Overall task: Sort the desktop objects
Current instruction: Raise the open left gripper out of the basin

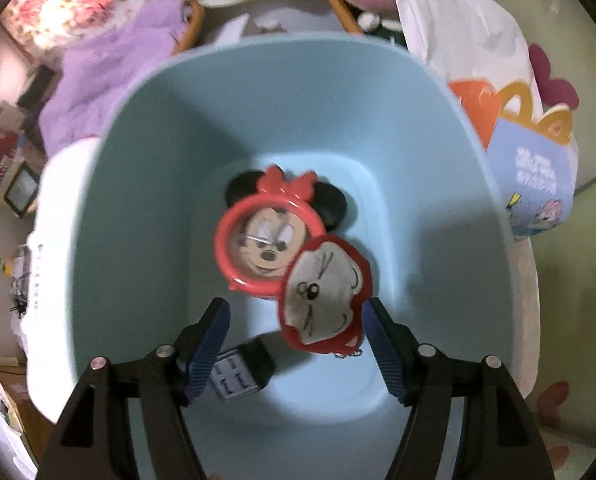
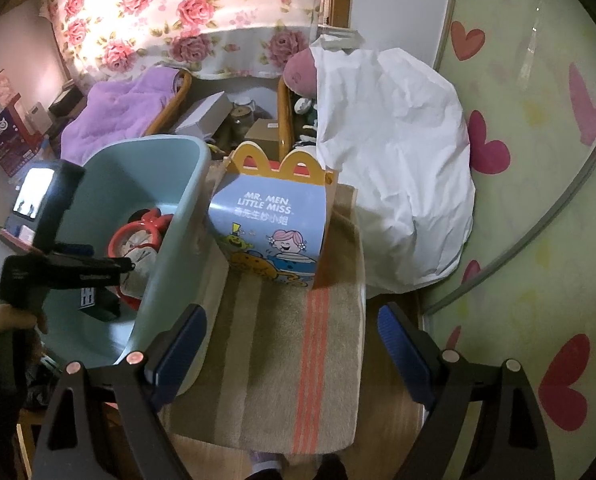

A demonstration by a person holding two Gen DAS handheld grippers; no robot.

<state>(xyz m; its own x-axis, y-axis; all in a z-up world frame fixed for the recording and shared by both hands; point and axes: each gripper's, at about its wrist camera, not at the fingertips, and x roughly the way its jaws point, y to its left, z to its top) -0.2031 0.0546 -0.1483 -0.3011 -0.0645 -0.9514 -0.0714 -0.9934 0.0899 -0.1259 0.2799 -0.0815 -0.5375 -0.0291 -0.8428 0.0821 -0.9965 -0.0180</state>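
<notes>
Hovering over the blue bin (image 1: 145,184), left tool (image 1: 298,324) gapes empty above the clock (image 1: 257,236); right tool (image 2: 289,340) waits, also wide, empty.

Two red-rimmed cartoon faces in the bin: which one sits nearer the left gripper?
The one without ears or bow, overlapping the Minnie clock and lying almost between the open left gripper fingers.

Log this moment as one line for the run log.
left gripper: open, over blue tub | tub: Minnie clock, black adapter | right gripper: open, above striped towel
</notes>
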